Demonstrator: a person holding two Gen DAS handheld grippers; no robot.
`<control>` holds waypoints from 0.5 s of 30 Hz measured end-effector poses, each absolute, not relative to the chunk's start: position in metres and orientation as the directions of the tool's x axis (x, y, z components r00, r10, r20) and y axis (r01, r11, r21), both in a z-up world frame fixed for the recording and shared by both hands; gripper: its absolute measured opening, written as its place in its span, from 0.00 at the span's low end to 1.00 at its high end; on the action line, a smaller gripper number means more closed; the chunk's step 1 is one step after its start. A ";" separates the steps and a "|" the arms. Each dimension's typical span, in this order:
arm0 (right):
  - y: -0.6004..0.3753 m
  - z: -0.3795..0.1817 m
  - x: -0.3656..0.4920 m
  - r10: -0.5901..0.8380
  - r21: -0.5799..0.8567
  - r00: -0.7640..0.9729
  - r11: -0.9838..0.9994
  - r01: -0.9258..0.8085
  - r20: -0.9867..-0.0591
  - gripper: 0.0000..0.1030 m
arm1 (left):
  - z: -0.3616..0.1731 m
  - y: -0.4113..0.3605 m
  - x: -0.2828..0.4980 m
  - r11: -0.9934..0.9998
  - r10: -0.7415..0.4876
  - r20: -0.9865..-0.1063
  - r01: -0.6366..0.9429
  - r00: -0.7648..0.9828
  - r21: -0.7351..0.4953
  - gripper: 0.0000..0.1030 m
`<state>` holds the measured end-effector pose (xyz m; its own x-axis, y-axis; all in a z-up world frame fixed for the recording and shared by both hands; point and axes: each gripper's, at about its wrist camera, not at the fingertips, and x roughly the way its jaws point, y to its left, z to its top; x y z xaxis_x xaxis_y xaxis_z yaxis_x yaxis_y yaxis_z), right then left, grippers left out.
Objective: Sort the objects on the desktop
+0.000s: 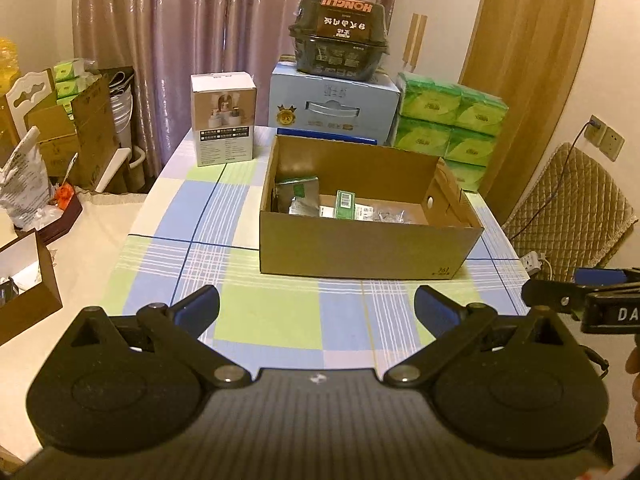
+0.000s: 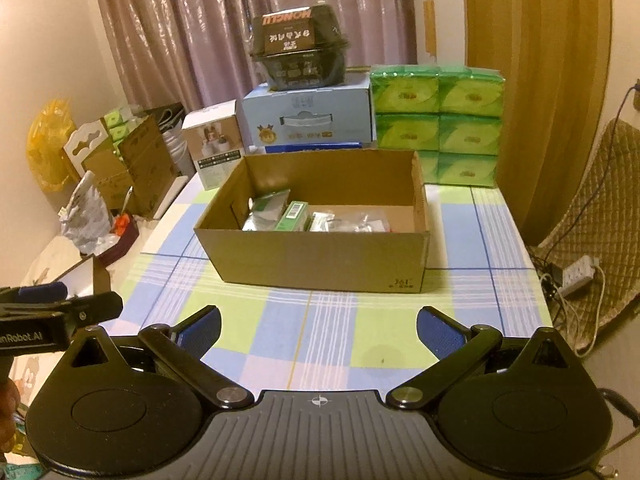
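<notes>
An open brown cardboard box (image 1: 360,244) (image 2: 320,258) stands on the checked tablecloth (image 1: 280,320) (image 2: 320,332). Inside it lie a green-labelled packet (image 1: 300,190) (image 2: 268,210), a small green carton (image 1: 346,204) (image 2: 294,216) and some clear bags (image 1: 384,214) (image 2: 352,220). My left gripper (image 1: 318,308) hovers open over the cloth in front of the box, holding nothing. My right gripper (image 2: 320,326) is open and empty too, side by side with the left. Each gripper shows at the edge of the other's view: the right gripper (image 1: 592,300), the left gripper (image 2: 52,312).
Behind the box stand a white product box (image 1: 224,118), a blue carton (image 1: 332,106) with a dark food container (image 1: 340,38) on top, and stacked green tissue packs (image 1: 448,120). Cardboard boxes and a bag crowd the left side (image 1: 60,140). A padded chair (image 1: 572,208) is right.
</notes>
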<state>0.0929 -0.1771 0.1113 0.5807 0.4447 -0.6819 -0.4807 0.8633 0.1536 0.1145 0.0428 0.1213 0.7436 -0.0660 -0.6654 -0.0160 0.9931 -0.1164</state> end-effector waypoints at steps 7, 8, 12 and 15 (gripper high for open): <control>-0.186 0.111 0.082 0.441 0.171 0.577 0.871 -0.462 -0.688 0.98 | 0.117 0.041 0.102 0.993 -0.050 -0.676 -0.033 0.735 -0.110 0.99; -0.186 0.111 0.080 0.440 0.172 0.576 0.871 -0.460 -0.689 0.98 | 0.116 0.041 0.100 0.993 -0.049 -0.677 -0.035 0.734 -0.110 0.99; -0.187 0.110 0.076 0.427 0.156 0.581 0.876 -0.457 -0.693 0.98 | 0.114 0.041 0.095 0.993 -0.050 -0.681 -0.035 0.730 -0.111 0.99; -0.189 0.109 0.073 0.423 0.155 0.584 0.878 -0.452 -0.693 0.98 | 0.112 0.040 0.092 0.994 -0.044 -0.683 -0.037 0.729 -0.103 0.99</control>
<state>0.0728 -0.1888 0.1085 0.5844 0.4230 -0.6925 -0.4520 0.8784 0.1552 0.0922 0.0397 0.1122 0.7288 -0.0436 -0.6834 -0.0373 0.9940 -0.1031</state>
